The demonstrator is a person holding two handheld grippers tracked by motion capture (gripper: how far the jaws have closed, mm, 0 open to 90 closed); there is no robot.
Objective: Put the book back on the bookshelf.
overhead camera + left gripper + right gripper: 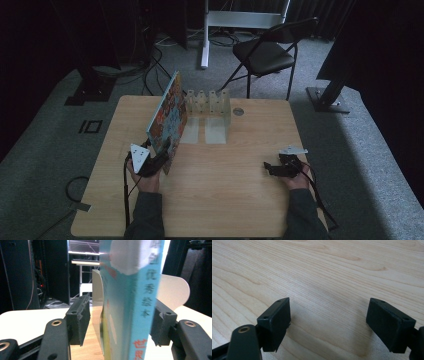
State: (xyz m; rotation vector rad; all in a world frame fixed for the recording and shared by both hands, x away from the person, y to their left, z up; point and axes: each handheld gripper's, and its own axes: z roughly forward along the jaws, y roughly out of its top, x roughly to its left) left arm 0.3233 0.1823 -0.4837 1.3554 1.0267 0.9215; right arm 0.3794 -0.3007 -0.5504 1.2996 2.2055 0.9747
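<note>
A colourful picture book (167, 117) stands on edge on the wooden table (225, 195), its far end at a white slotted rack (207, 102). My left gripper (162, 150) is at the book's near end, its jaws on either side of it. In the left gripper view the blue spine of the book (130, 302) stands between the jaws of the left gripper (120, 322); the left pad (80, 320) is clear of the cover, and the right pad is close beside the spine. My right gripper (272, 169) rests low at the table's right. In its own view the right gripper (328, 322) is open with bare wood between the jaws.
The white rack's dividers (175, 290) rise behind the book. A black folding chair (265, 52) and a white stand (205, 35) are on the carpet beyond the table. Cables trail from both grippers over the near edge.
</note>
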